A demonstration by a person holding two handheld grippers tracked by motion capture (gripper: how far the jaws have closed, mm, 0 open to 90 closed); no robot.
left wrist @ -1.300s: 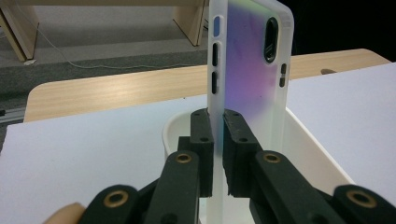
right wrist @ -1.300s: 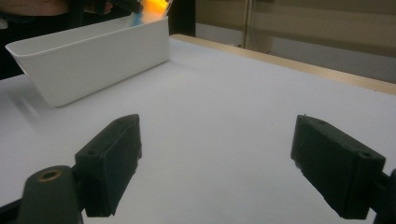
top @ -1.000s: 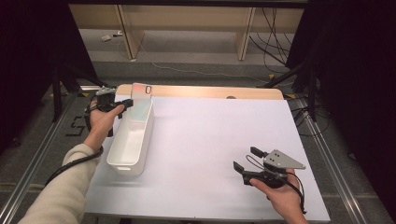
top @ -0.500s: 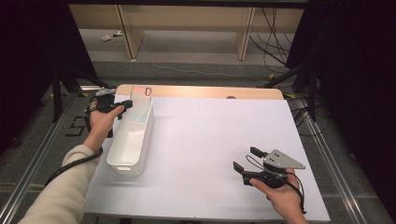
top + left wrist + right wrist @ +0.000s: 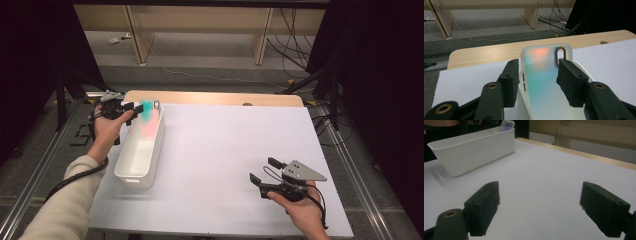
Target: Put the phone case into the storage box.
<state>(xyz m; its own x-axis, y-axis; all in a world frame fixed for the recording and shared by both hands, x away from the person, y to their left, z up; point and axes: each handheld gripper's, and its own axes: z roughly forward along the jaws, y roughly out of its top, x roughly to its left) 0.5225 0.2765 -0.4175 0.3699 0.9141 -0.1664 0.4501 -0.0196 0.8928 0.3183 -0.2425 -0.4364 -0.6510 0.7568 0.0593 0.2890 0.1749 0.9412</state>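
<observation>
Left gripper jaws just been opening, now apart around iridescent phone case, case leaning inside white bin. Right gripper wide open, holds nothing, above white table.

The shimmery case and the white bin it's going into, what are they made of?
Case: probably translucent frosted plastic with an iridescent pink-to-teal sheen and a moulded camera cutout. Bin: likely matte white plastic, with thin smooth walls and rounded corners.
</observation>
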